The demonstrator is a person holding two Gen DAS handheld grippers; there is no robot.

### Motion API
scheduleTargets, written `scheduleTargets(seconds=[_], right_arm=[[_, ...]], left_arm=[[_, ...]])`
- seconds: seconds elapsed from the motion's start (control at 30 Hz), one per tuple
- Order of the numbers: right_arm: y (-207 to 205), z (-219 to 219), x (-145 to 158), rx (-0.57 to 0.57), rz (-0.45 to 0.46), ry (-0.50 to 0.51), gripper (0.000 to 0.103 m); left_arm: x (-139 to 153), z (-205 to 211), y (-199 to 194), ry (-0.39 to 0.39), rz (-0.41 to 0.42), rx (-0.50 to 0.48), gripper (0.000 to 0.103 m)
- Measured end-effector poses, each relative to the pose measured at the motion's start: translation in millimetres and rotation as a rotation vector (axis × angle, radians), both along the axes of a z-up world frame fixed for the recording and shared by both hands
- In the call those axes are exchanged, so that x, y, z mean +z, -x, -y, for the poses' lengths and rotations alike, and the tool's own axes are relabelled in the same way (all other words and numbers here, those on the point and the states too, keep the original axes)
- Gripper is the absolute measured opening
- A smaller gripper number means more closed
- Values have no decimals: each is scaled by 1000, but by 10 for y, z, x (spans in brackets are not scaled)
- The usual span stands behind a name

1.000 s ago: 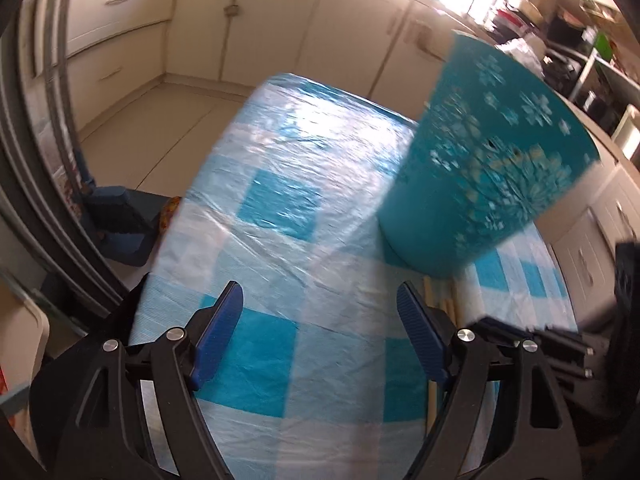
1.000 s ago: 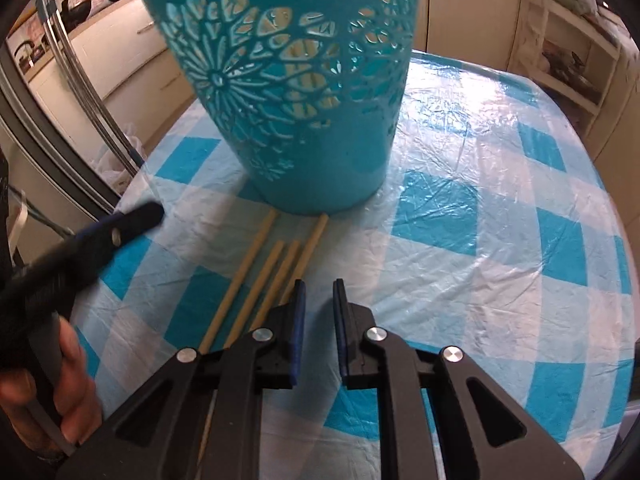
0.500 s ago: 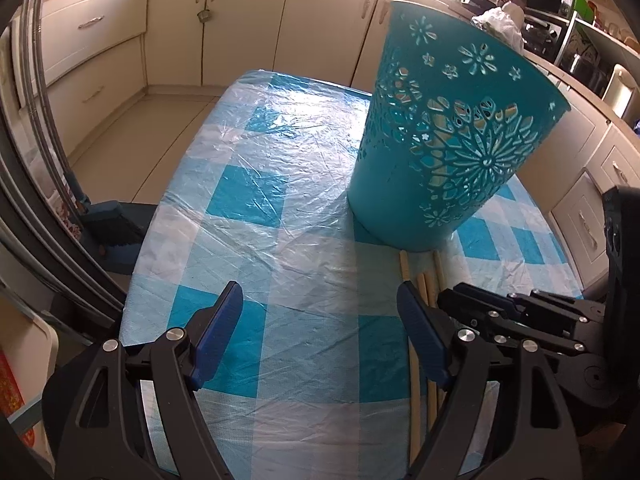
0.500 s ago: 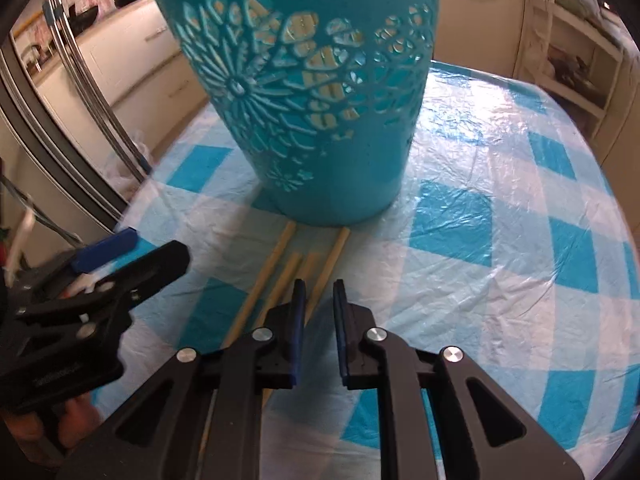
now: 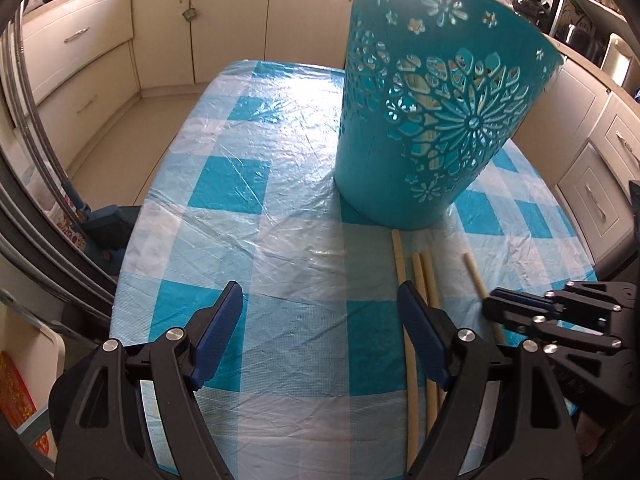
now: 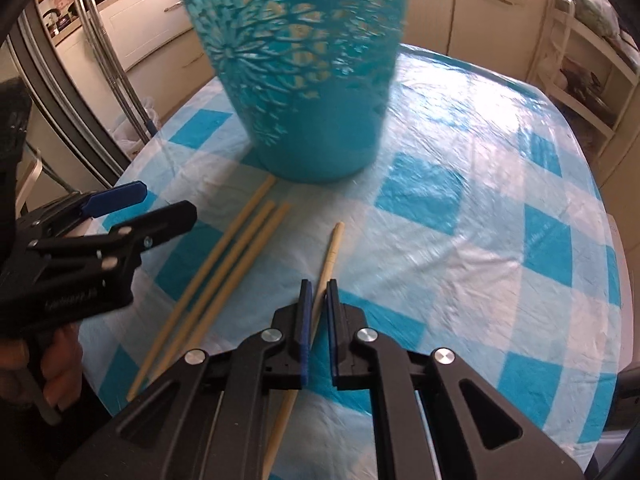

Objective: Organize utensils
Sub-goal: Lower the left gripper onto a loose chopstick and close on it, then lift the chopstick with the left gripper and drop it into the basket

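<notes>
A teal cut-out basket stands upright on the blue-checked tablecloth. Three wooden chopsticks lie side by side in front of its base. A fourth chopstick lies apart to their right, running between the jaws of my right gripper, which are closing onto it. My left gripper hovers open over bare cloth, left of the three chopsticks, with nothing between its fingers.
Cream kitchen cabinets ring the table. A steel rail and a blue brush sit off the table's left edge. Open shelves stand at the far right. A hand holds the left gripper's handle.
The right gripper's jaws narrowed around one chopstick, which now sits apart to the right of the other three. The left wrist view rolled, bringing the basket upright and nearer the centre.
</notes>
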State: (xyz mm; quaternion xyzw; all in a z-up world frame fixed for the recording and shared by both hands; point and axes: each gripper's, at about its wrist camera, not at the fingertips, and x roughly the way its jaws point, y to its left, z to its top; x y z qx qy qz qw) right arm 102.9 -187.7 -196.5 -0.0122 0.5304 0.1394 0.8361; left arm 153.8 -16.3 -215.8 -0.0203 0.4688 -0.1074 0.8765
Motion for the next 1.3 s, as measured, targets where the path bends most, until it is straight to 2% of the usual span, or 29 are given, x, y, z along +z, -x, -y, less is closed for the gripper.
scheduleTargets(seconds=[0.13,0.4,0.67,0.77,0.9,0.93,0.97,1.03,1.07,1.13,1.2,1.3], right_arm=[[46,169,7,-28,1,-49,8],[111,231,10,-51,30,-103,9],[173,423,19,-62,32,-153,9],[181,432,28,-58,35,-158,9],[177,447,39,-54,32,-158,9],[172,437,38,-52,31,-157,9],[166,434,36,-50,30,-155,10],[135,411,35,-45,25,-146,10],[121,398,38,-43,22,-140,10],[99,359,49,-34,18,-114,9],[97,337,49,-27,22,-94,7],[102,369,26,-45,22,-127,6]], left_arm=[[-34,66,-22,-21,-14,-13,76],[-86,202,-62,-83,-22,-41,76],[9,292,-61,-97,-13,-56,76],[-9,392,-89,-164,-14,-73,75],[-52,499,-162,-182,-43,-95,52],[-42,545,-179,-189,-43,-111,42],[-33,594,-187,-200,-43,-130,37],[-21,706,-199,-222,-52,-180,12],[-20,761,-206,-227,-64,-209,6],[-10,826,-190,-258,-75,-244,5],[12,766,-202,-203,-128,-266,5],[121,544,-180,-103,-190,-275,5]])
